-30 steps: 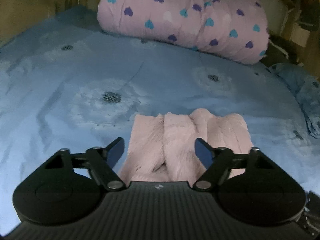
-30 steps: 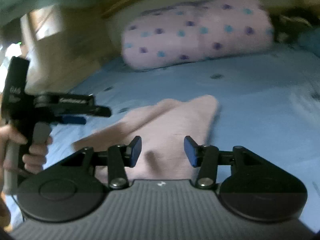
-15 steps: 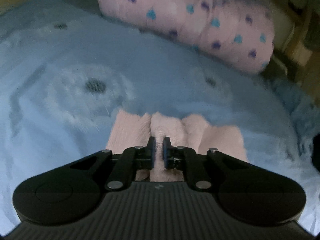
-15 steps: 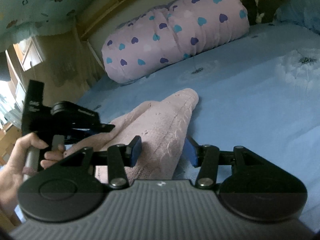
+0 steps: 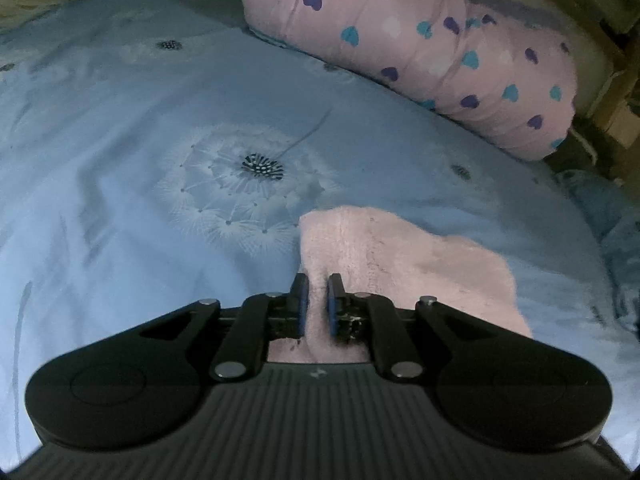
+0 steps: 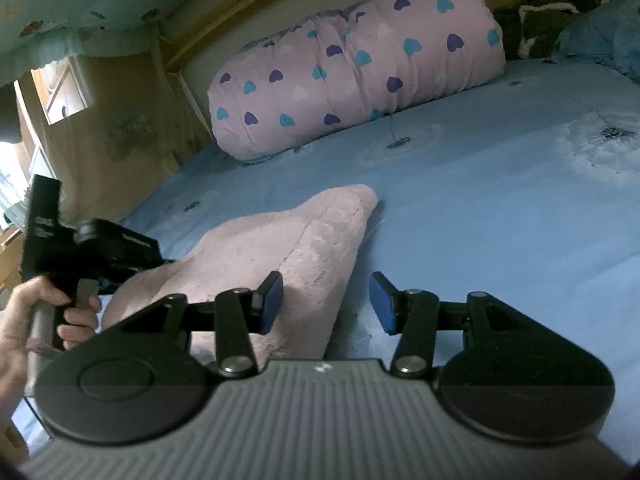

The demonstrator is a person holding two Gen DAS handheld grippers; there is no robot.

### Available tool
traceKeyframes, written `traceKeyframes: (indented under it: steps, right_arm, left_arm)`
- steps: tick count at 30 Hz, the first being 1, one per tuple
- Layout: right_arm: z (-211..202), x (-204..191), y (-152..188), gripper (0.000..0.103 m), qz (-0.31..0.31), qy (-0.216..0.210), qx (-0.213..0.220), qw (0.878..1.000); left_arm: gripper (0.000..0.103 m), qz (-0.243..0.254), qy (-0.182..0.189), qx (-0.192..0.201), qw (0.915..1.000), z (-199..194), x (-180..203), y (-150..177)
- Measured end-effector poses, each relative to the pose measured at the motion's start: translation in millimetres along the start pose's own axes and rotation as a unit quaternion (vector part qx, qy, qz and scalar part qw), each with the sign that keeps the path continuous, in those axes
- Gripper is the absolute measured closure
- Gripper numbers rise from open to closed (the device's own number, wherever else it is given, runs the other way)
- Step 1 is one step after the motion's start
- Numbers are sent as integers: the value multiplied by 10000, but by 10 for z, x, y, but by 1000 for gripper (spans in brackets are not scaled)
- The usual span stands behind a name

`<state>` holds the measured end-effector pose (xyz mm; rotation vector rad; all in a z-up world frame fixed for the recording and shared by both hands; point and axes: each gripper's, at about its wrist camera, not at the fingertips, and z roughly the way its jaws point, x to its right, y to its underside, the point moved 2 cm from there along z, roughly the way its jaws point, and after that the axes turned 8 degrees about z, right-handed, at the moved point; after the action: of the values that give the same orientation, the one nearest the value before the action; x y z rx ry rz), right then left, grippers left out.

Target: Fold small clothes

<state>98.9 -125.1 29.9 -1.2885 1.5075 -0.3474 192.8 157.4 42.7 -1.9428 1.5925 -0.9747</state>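
Item: pink fleecy garment (image 5: 400, 264), lying on the blue bedsheet (image 5: 160, 120); soft, light, probably floppy; my left gripper (image 5: 316, 304) pinched its near edge, my right gripper (image 6: 326, 300) stood half-open beside it, empty.

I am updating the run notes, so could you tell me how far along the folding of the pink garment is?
Early stage. Done: the left gripper is shut on the pink garment near its edge. In hand: that pinch, with cloth bunched and rumpled on the blue bedsheet. Left: the right gripper is open beside the cloth's other side, and no neat fold shows.
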Motion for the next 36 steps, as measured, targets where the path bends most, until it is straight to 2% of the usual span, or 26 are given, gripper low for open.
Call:
traceKeyframes:
  steps: [4, 7, 9, 12, 15, 17, 20, 23, 24, 27, 30, 32, 34, 35, 36]
  right_arm:
    - [-60, -56, -2, 52, -42, -2, -19, 10000]
    - [-120, -130, 30, 52, -135, 25, -12, 9999]
    - [-162, -172, 54, 52, -214, 72, -1, 9997]
    - [-234, -211, 95, 52, -335, 137, -4, 9993]
    - [-296, -236, 140, 52, -449, 210, -46, 9988]
    - [-321, -254, 190, 52, -554, 274, -93, 9980]
    - [-308, -284, 275, 52, -746, 374, -223, 9963]
    - [-231, -332, 346, 52, -936, 476, -333, 9939]
    - [-197, -350, 362, 52, -1000, 511, -355, 9930]
    - [-87, -430, 386, 52, -1201, 592, -358, 9904]
    - [-92, -587, 389, 52, -1433, 503, -164, 9883]
    - [-122, -692, 413, 52, -1629, 462, -27, 9856]
    - [-94, -748, 476, 54, -1888, 616, -13, 9801]
    - [-58, -741, 497, 68, -1922, 703, -95, 9788]
    - [-31, -714, 516, 70, -1907, 792, -172, 9783]
  left_arm:
    - [86, 86, 79, 42, 9999, -284, 20, 43]
    - [72, 71, 161, 33, 9998, -496, 19, 172]
    - [53, 22, 202, 74, 9998, -629, 4, 266]
    - [42, -10, 375, 152, 9992, -772, 3, 396]
    - [35, -84, 697, 171, 9974, -834, -5, 519]
    - [35, -34, 815, 112, 9966, -802, 28, 587]
    - [38, 138, 668, -3, 9977, -682, 94, 693]
    - [65, 147, 689, -57, 9975, -620, 96, 740]
    - [70, 126, 700, -9, 9975, -647, 82, 728]
    - [73, -12, 621, 110, 9980, -758, -33, 713]
    - [78, -103, 537, -10, 9985, -756, -183, 752]
    - [78, -93, 622, -83, 9980, -737, -230, 779]
    - [76, -34, 636, -68, 9979, -739, -223, 795]
    - [75, -6, 653, -62, 9978, -737, -209, 788]
    - [71, 4, 658, -33, 9978, -748, -199, 784]
